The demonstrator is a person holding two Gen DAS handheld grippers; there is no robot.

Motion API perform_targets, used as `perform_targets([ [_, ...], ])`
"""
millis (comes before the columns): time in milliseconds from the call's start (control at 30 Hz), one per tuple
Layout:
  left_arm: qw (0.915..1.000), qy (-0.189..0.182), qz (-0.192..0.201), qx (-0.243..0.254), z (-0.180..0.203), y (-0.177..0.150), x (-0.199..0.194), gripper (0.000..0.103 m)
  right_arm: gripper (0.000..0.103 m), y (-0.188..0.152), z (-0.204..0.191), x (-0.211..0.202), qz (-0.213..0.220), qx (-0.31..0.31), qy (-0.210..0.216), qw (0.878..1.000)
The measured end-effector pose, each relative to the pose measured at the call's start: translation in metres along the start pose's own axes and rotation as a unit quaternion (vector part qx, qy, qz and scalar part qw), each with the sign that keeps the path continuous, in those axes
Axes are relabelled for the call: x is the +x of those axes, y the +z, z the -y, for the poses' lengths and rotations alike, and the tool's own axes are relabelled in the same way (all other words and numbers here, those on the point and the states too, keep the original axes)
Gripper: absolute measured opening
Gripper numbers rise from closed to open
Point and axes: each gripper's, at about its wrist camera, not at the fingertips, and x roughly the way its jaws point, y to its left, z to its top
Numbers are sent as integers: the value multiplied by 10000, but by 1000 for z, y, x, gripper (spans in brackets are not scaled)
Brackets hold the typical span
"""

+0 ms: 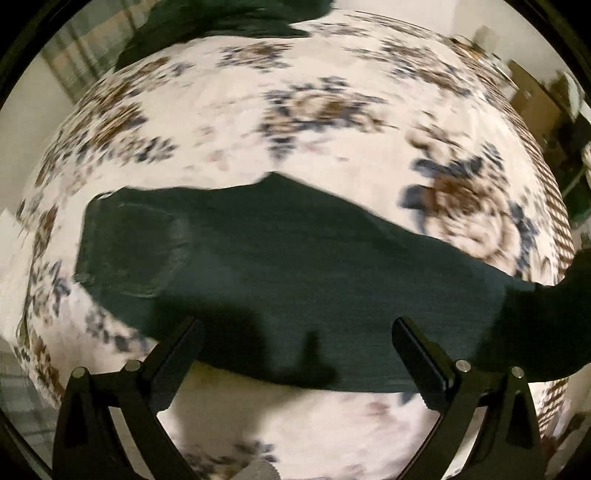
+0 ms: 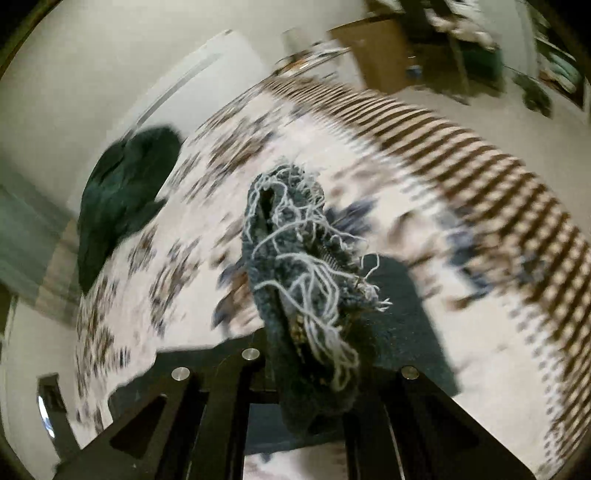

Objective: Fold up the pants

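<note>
Dark green pants [image 1: 295, 266] lie flat across a bed with a white floral cover [image 1: 258, 122]; the waistband and a back pocket are at the left, and the legs run to the right and rise off the bed at the frame edge. My left gripper [image 1: 295, 350] is open and empty, just above the pants' near edge. My right gripper [image 2: 314, 369] is shut on the frayed hem of the pants [image 2: 295, 266], held up above the bed; loose pale threads hang from the hem. More of the pants [image 2: 402, 332] lies below it.
A second dark green garment [image 2: 122, 206] is heaped at the far corner of the bed; it also shows in the left wrist view [image 1: 221, 26]. The bed's far side has a brown striped border [image 2: 498, 173]. Cardboard boxes [image 2: 380, 51] and furniture stand beyond it.
</note>
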Motion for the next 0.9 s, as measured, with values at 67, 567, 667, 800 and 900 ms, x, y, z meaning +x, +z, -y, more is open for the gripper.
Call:
perform_targets([
  [67, 9999, 72, -18, -146, -28, -2, 2, 103, 8, -18, -29, 17, -150, -234, 22, 9996],
  [567, 9901, 585, -456, -1193, -167, -30, 44, 103, 55, -148, -180, 150, -1499, -2114, -409, 9650],
  [667, 9867, 609, -558, -1397, -183, -35, 50, 103, 56, -142, -185, 127, -1618, -1904, 207, 9681],
  [800, 9797, 527, -691, -1804, -204, -41, 59, 103, 60, -121, -145, 105, -1424, -1154, 123, 9830],
  [900, 9707, 340, -788, -2243, -221, -46, 71, 103, 60, -124, -118, 133, -1939, -933, -528, 9751],
])
